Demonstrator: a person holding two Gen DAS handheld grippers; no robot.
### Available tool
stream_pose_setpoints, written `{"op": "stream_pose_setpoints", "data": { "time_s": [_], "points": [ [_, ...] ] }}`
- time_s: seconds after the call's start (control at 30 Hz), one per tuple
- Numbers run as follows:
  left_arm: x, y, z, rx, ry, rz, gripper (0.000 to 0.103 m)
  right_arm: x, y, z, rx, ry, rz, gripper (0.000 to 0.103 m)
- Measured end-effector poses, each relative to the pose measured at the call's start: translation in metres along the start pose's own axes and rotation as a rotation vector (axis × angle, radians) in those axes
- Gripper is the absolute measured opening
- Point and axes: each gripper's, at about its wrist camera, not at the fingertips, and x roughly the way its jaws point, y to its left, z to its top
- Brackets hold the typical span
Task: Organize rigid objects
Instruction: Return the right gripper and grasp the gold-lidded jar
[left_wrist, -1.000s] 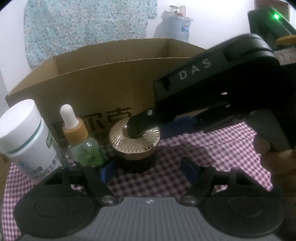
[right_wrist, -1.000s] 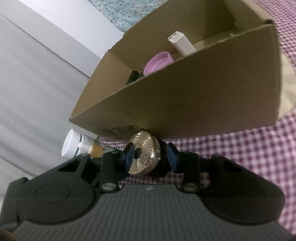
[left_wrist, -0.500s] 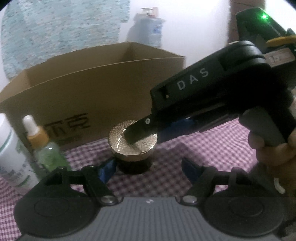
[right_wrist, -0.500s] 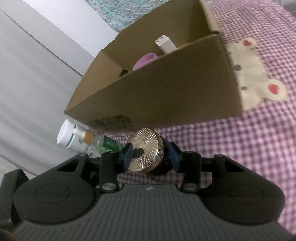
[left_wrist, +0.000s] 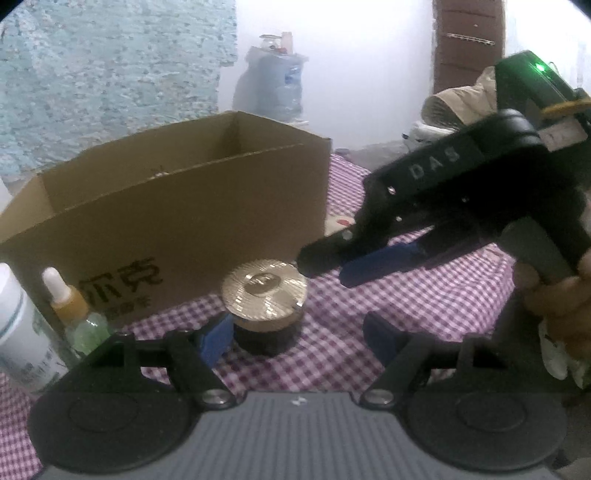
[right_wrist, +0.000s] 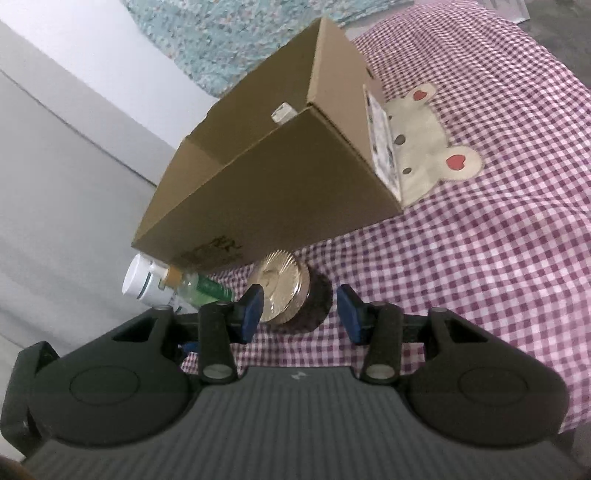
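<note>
Surface: a purple-and-white checked cloth (left_wrist: 424, 314) covers the surface; pale walls and a teal patterned hanging (left_wrist: 110, 74) stand behind, with a water bottle (left_wrist: 277, 88) at the far wall.

Left wrist view, jar: the gold-lidded dark jar (left_wrist: 264, 306) stands upright on the cloth between the fingers of the left gripper (left_wrist: 299, 338), close to the left pad; whether that pad touches it I cannot tell.

Left wrist view, left gripper: wide open, gripping nothing, much as a second ago.

Left wrist view, right gripper: the right gripper (left_wrist: 325, 266), held by a hand (left_wrist: 554, 306), sits up and right of the jar, tips clear of the lid. A second ago its finger lay across the lid; it has drawn back to the right.

Left wrist view, others: the cardboard box (left_wrist: 166, 221) stands beyond the jar; a dropper bottle (left_wrist: 74, 314) and a white bottle (left_wrist: 18, 332) stand at far left, further toward the edge than before.

Right wrist view, right gripper: the right gripper (right_wrist: 299, 314) has just been opening; the jar (right_wrist: 291, 295) lies ahead between the blue pads, with a clear gap on the right. Earlier the pads clamped the lid.

Right wrist view, box: the box (right_wrist: 277, 184) lies beyond the jar, a white item (right_wrist: 282, 110) showing inside; a bear patch (right_wrist: 424, 147) lies to its right.
</note>
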Motion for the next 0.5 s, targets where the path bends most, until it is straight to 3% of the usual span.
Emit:
{"op": "stream_pose_setpoints", "data": {
  "time_s": [0.2, 0.27, 0.33, 0.5],
  "points": [
    [0.024, 0.006, 0.004, 0.009, 0.06, 0.048, 0.077, 0.017, -0.004, 0.004, 0.013, 0.02, 0.013, 0.045],
    [0.03, 0.008, 0.006, 0.007, 0.072, 0.046, 0.072, 0.024, -0.004, 0.005, 0.019, 0.024, 0.014, 0.045],
    [0.034, 0.01, 0.008, -0.005, 0.077, 0.051, 0.057, 0.03, -0.004, 0.005, 0.022, 0.032, 0.021, 0.045],
    [0.028, 0.009, 0.009, -0.034, 0.092, 0.035, 0.057, 0.031, 0.001, -0.003, 0.017, 0.057, 0.037, 0.045]
  ]
}}
